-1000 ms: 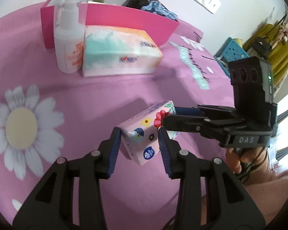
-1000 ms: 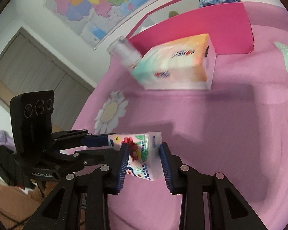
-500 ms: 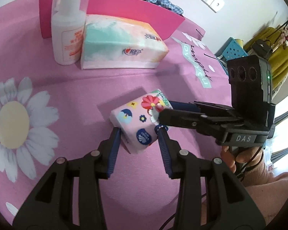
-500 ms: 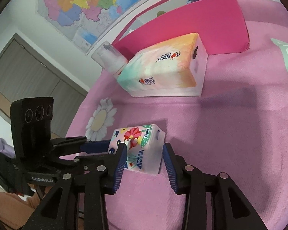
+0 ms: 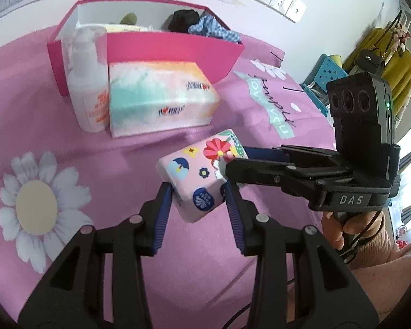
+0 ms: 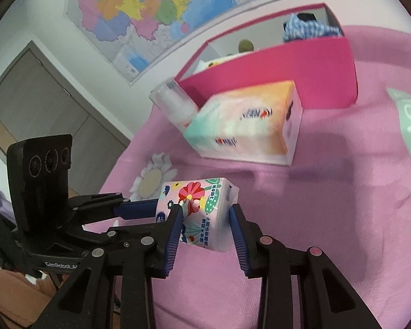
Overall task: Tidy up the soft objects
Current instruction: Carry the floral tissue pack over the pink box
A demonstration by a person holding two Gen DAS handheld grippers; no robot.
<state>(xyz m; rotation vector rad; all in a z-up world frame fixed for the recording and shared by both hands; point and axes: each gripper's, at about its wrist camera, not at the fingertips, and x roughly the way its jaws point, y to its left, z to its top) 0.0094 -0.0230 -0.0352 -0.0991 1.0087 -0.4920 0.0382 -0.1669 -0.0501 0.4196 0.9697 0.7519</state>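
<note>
Left wrist view shows the small floral tissue pack lifted off the pink bedspread, with the left gripper clamped across its near end and the right gripper gripping its far end from the side. The right gripper's jaws have just been closing slightly with the pack between them. Holding it from both ends probably steadies the squashy pack for a hand-over or carry. Behind stands the open pink box, already holding a checked cloth, something dark and a greenish item. A large tissue box and pump bottle wait just in front.
</note>
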